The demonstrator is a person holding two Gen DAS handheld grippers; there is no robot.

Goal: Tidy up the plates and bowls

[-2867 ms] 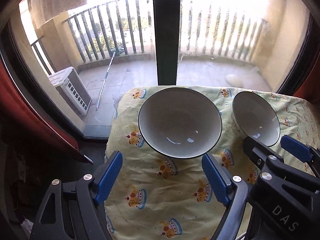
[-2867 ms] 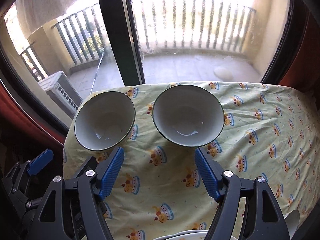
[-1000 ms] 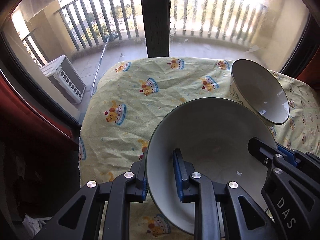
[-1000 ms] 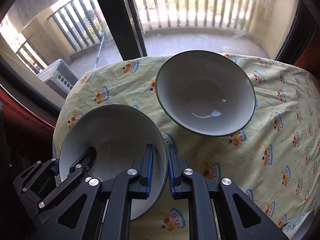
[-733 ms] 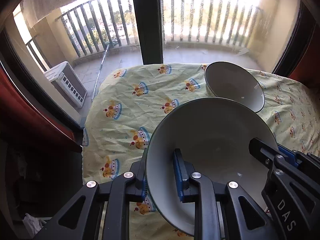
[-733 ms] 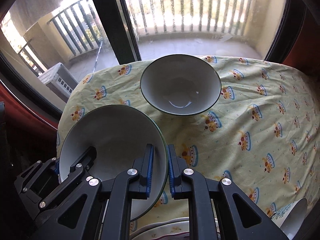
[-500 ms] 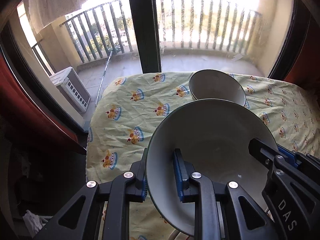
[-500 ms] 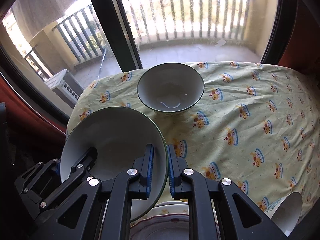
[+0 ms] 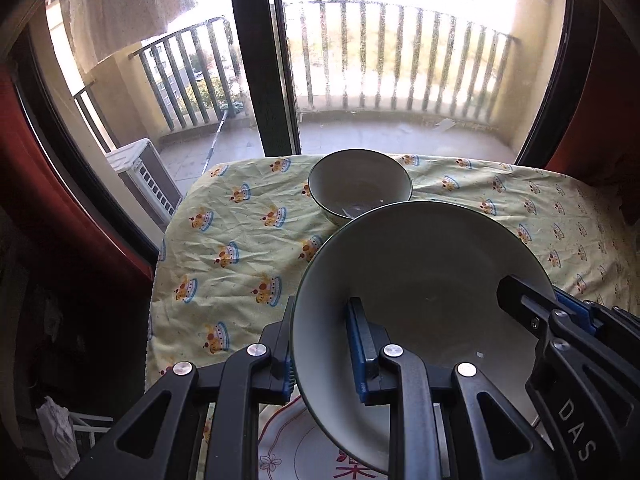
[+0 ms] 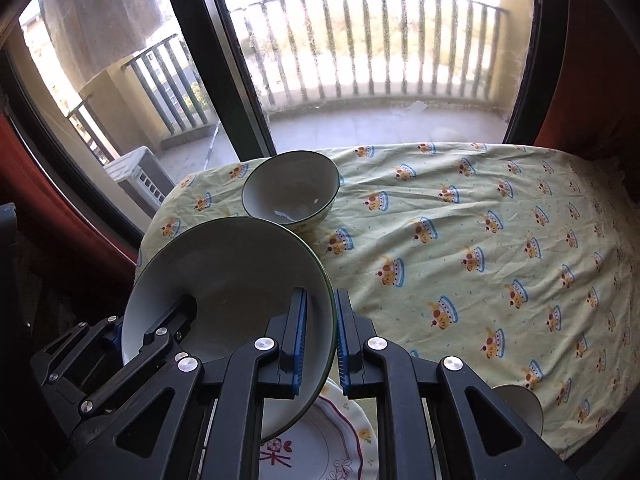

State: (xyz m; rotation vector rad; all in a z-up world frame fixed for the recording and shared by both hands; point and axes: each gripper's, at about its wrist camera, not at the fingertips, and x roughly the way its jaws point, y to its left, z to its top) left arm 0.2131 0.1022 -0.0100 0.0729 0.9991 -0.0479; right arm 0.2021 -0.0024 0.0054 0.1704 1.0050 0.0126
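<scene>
Both grippers hold one white, dark-rimmed bowl [image 9: 420, 280] by opposite sides of its rim, lifted over a flowered plate [image 9: 304, 452]. My left gripper [image 9: 322, 352] is shut on the bowl's left rim. My right gripper [image 10: 320, 336] is shut on the right rim of that bowl [image 10: 232, 280]. A second bowl [image 9: 360, 184] of the same kind sits on the yellow crown-print cloth [image 9: 240, 248] at the far edge; it also shows in the right wrist view [image 10: 292, 188]. The plate [image 10: 336, 440] lies under the held bowl.
The table's far edge meets a glass balcony door with a dark frame [image 9: 260, 60]. A small white bowl [image 10: 520, 404] sits at the near right of the cloth [image 10: 480, 248]. The table's left edge drops to a dark floor [image 9: 80, 320].
Both grippers closed on the left bowl's rim, lifted it and drew it back toward the near edge. The flowered plate has come into view beneath it. The other bowl stayed put.
</scene>
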